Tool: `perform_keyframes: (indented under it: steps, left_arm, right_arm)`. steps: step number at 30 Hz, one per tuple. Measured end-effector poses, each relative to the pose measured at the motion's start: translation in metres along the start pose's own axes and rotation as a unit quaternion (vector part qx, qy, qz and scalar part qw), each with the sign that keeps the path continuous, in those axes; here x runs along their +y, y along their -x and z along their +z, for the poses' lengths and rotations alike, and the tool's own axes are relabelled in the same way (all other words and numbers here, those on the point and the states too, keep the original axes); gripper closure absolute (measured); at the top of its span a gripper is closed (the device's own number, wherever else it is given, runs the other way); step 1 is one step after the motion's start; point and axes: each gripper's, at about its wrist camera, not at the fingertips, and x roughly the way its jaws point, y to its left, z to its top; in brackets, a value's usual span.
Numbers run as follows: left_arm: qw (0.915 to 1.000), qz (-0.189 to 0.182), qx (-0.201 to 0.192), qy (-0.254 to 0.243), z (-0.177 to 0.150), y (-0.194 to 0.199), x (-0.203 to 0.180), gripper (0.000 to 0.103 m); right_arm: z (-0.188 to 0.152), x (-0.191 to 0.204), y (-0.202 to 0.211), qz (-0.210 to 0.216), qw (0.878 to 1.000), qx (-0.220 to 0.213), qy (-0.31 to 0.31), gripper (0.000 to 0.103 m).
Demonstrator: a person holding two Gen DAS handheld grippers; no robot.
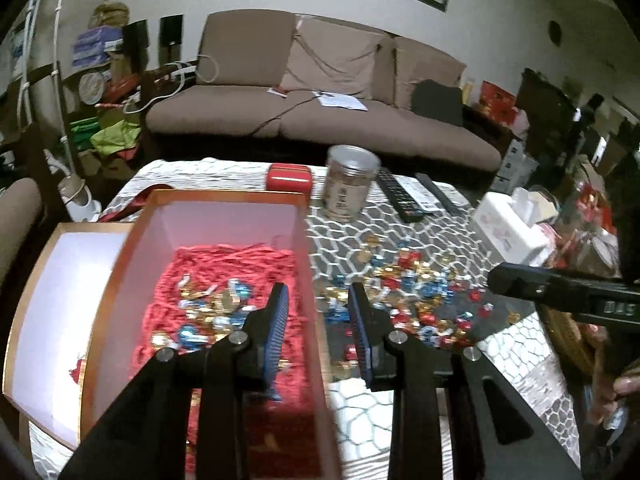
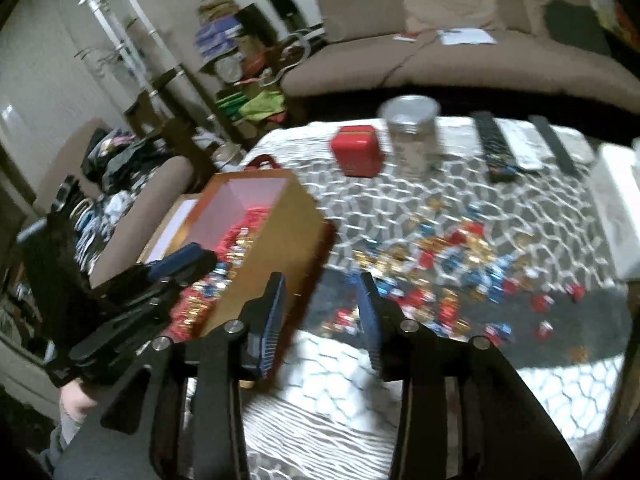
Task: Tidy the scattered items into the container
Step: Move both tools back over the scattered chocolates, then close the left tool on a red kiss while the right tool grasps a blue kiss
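On the left, my left claw point(image 1: 318, 308) hangs over the right wall of the orange cardboard box with white inner walls point(image 1: 224, 216), jaws apart and empty; the box, bedded with red shredded paper point(image 1: 236, 256), already holds some foil-wrapped candies. Its long axis runs near to far. To the right, the scattered red, blue and gold foil candies point(image 1: 416, 292) lie on the grey-and-white patterned tablecloth point(image 1: 400, 228), and my right claw point(image 2: 322, 304) hovers at their near-left edge, jaws apart, empty. I could clip the box wall or scatter the slippery wrappers if I sweep in too fast.
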Motion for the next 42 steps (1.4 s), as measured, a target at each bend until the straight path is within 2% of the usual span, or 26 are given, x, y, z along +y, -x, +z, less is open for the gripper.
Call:
perform_keyframes:
  steps: [3,6,8,10,12,15,19,22,26,30,32,33,35,37,42]
  left_arm:
    - [0.9998,-0.018,0.001,-0.010,-0.001,-0.001,-0.015,0.072]
    - [0.9981,-0.059,0.014,-0.010,-0.003,-0.003,-0.028,0.072]
    - [0.9950,-0.095,0.032,-0.006,-0.005,-0.010,-0.038,0.068]
    - [0.9928,-0.110,0.047,-0.006,-0.008,-0.019,-0.047,0.067]
    - [0.9930,-0.101,0.058,-0.019,-0.012,-0.029,-0.057,0.067]
    - [0.9931,-0.085,0.073,-0.035,-0.019,-0.045,-0.067,0.067]
    - [0.9913,-0.079,0.101,-0.032,-0.027,-0.064,-0.068,0.067]
    - [0.9907,-0.071,0.114,-0.022,-0.030,-0.070,-0.063,0.067]
    - [0.9909,-0.074,0.111,-0.018,-0.030,-0.068,-0.062,0.067]
    - [0.9910,-0.069,0.110,-0.029,-0.030,-0.067,-0.063,0.067]
    - [0.9912,-0.062,0.111,-0.036,-0.031,-0.068,-0.065,0.067]
    - [0.9914,-0.055,0.110,-0.043,-0.032,-0.069,-0.066,0.067]
    - [0.9916,-0.045,0.107,-0.059,-0.034,-0.071,-0.070,0.067]
    - [0.9914,-0.052,0.096,-0.071,-0.035,-0.074,-0.074,0.066]
    - [0.9883,-0.050,0.074,-0.124,-0.046,-0.093,-0.093,0.057]
  right_arm:
    - [-0.009,-0.028,0.002,-0.015,1.000,-0.001,-0.022,0.067]
    - [-0.020,-0.053,-0.007,-0.022,0.999,0.010,-0.041,0.067]
    - [-0.028,-0.068,-0.022,-0.024,0.998,0.027,-0.051,0.067]
    - [-0.034,-0.080,-0.039,-0.031,0.997,0.054,-0.054,0.067]
    - [-0.039,-0.090,-0.053,-0.041,0.995,0.074,-0.056,0.067]
    - [-0.043,-0.103,-0.063,-0.044,0.994,0.080,-0.067,0.067]
    - [-0.048,-0.107,-0.074,-0.016,0.993,0.085,-0.076,0.067]
    - [-0.050,-0.102,-0.082,-0.022,0.994,0.091,-0.059,0.067]
    - [-0.051,-0.093,-0.089,-0.025,0.995,0.088,-0.039,0.076]
    - [-0.056,-0.081,-0.098,-0.051,0.994,0.095,0.000,0.080]
    - [-0.059,-0.077,-0.102,-0.066,0.993,0.093,0.018,0.096]
    - [-0.059,-0.075,-0.103,-0.071,0.993,0.093,0.025,0.096]
    - [-0.059,-0.074,-0.099,-0.076,0.993,0.087,0.027,0.096]
    - [-0.053,-0.077,-0.087,-0.058,0.996,0.071,0.008,0.096]
    - [-0.031,-0.087,-0.038,-0.026,0.999,0.013,-0.034,0.096]
